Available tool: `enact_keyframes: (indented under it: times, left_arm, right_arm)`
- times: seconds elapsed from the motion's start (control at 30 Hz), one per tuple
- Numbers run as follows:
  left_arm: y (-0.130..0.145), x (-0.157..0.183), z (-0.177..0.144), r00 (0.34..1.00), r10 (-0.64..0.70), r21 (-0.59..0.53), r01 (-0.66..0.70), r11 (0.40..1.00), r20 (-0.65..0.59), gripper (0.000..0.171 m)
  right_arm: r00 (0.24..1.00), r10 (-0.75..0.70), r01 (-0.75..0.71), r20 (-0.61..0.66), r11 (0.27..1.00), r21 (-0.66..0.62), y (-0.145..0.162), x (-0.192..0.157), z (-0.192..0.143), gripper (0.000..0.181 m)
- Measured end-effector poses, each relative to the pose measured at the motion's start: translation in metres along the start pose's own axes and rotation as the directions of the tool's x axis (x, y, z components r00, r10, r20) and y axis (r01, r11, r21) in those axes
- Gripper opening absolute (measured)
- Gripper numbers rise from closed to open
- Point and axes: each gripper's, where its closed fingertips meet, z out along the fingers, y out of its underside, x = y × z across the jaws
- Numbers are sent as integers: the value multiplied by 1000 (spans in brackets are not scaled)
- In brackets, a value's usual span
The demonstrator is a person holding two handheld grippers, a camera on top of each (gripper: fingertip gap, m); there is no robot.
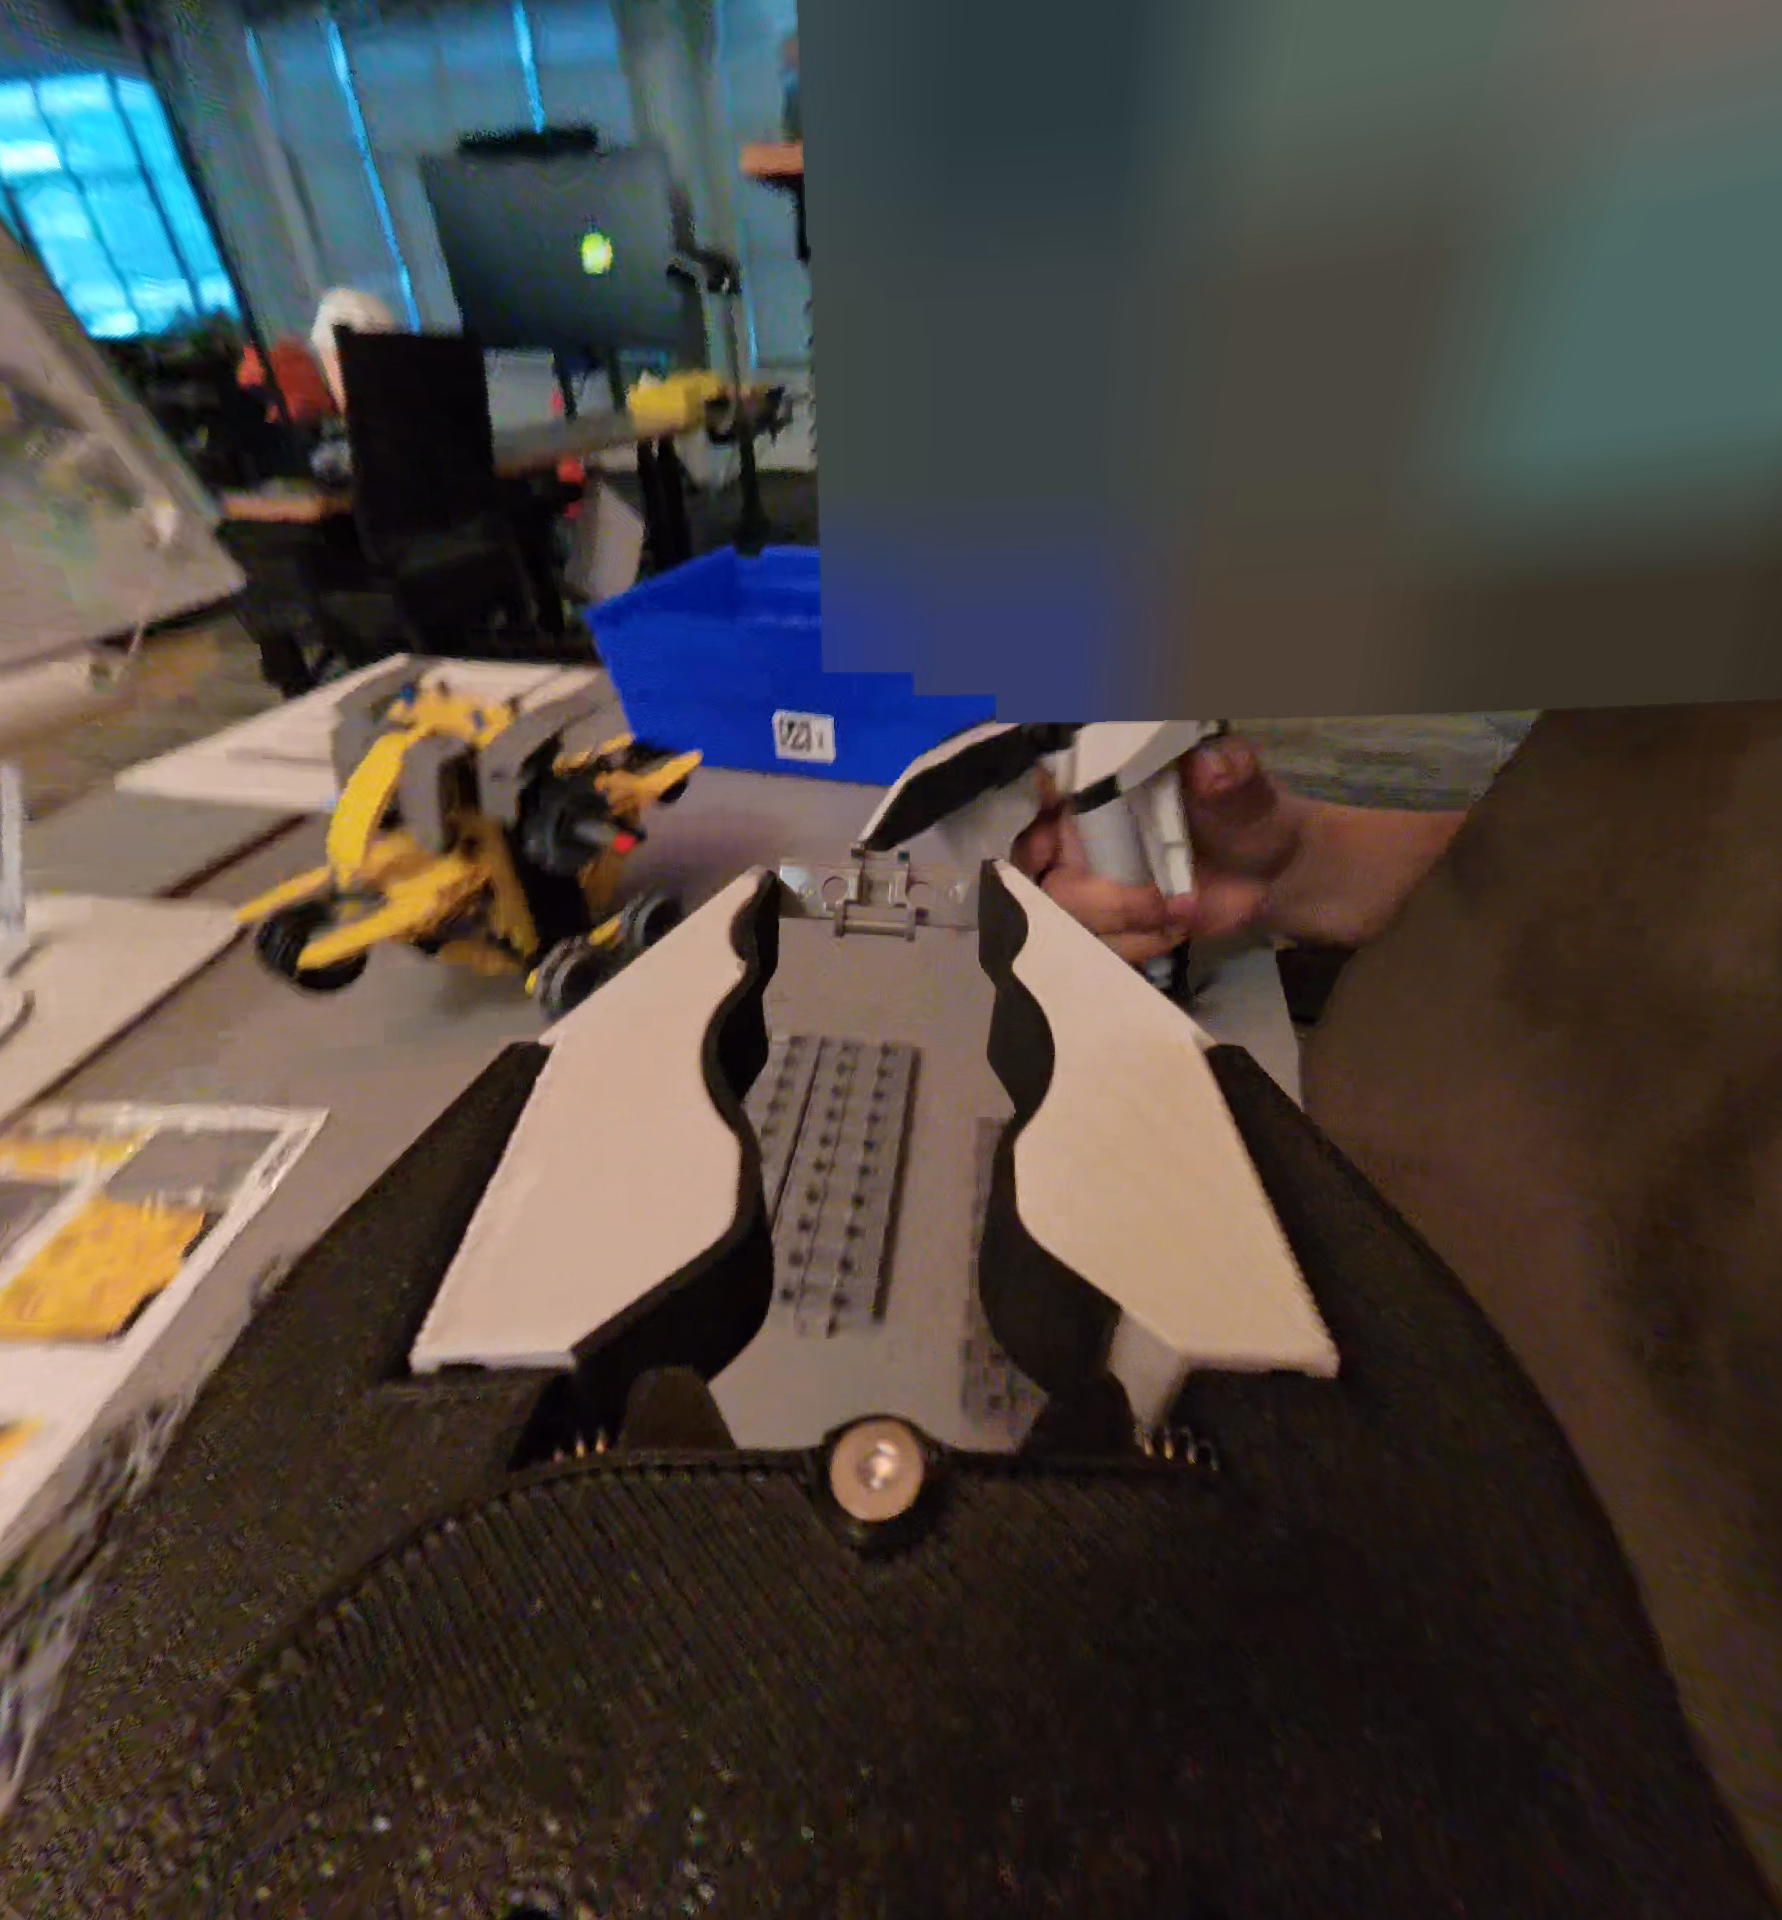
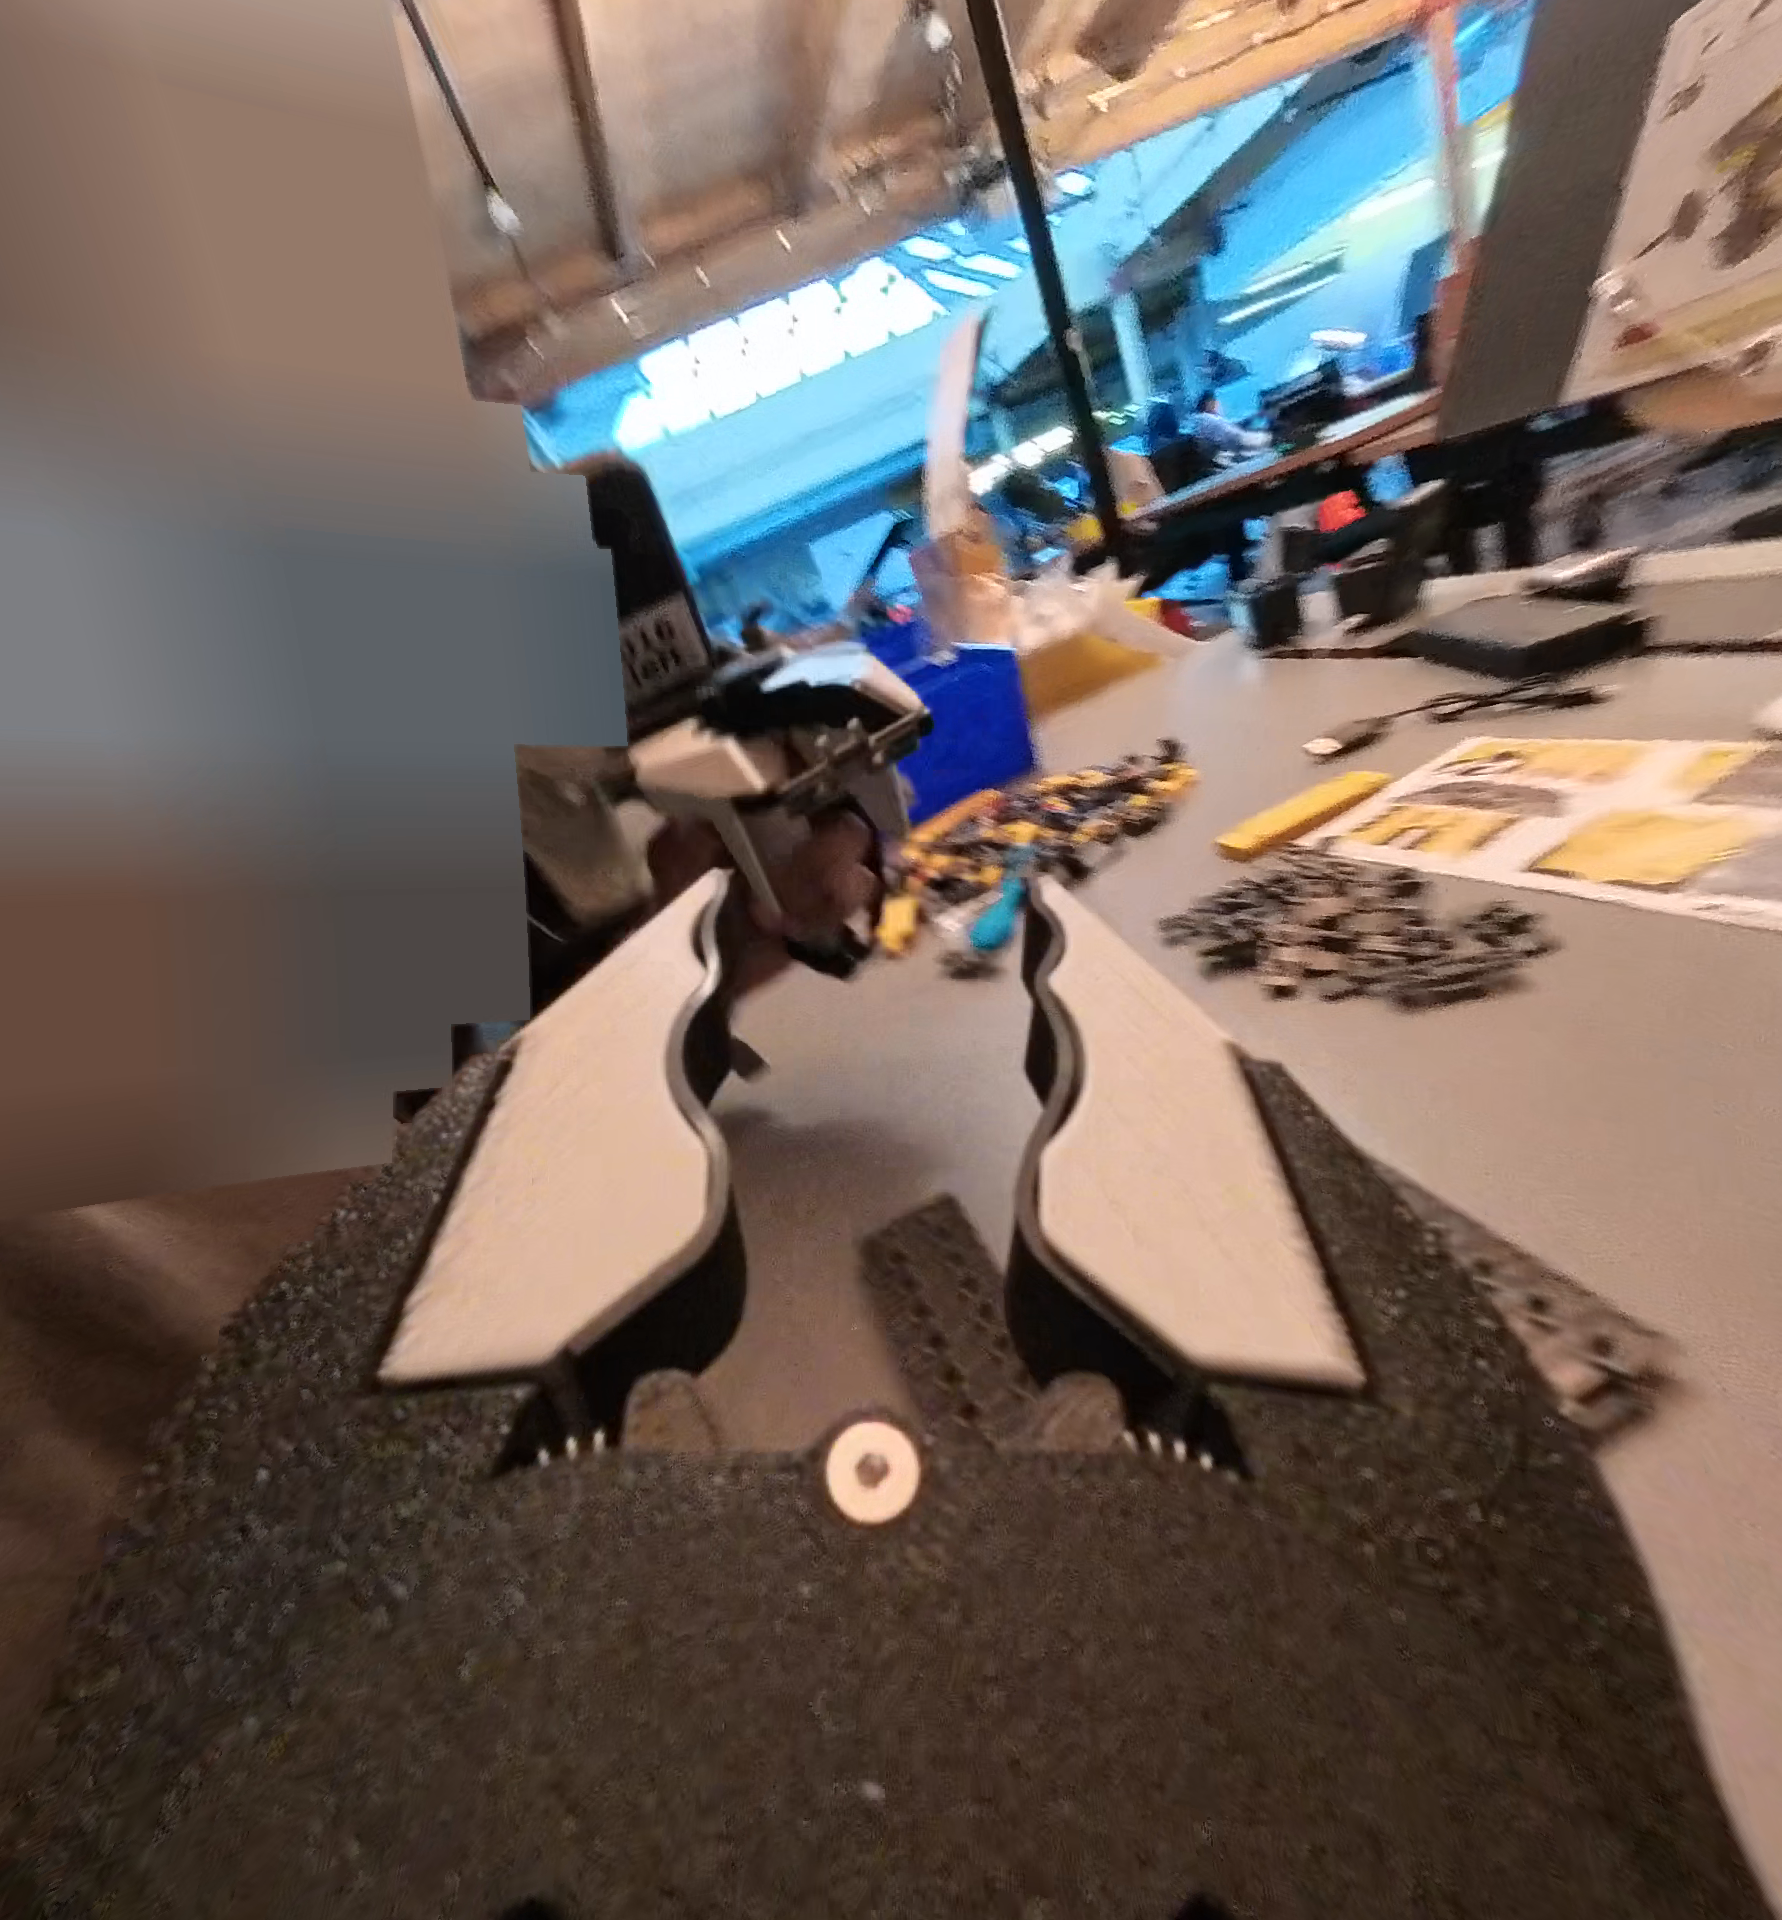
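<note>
In the left wrist view my left gripper has its jaws against the two sides of a flat grey studded plate. A small grey hinge piece sits at the plate's far end, between the fingertips. Just beyond it a bare hand holds a white and black brick assembly. The assembly also shows in the right wrist view, left of and beyond my right gripper. My right gripper is open and empty, low over the grey table. A dark studded plate lies under it.
A yellow and grey brick vehicle stands left of my left gripper, with a blue bin behind it and a booklet at near left. Ahead of my right gripper lie a black brick pile, a yellow-black pile and an instruction sheet. Tip to tip, the grippers are about 5 centimeters apart.
</note>
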Motion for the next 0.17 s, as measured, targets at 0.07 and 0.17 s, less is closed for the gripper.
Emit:
enact_keyframes:
  times: [0.07,0.17]
  left_arm:
    - [-9,19,13,997,71,36,-70,997,-30,36]
    - [-19,36,26,989,141,92,-136,986,-44,36]
  right_arm:
    - [984,147,-152,96,987,42,-5,-8,5,53]
    - [862,426,-449,273,893,23,-8,-16,6,50]
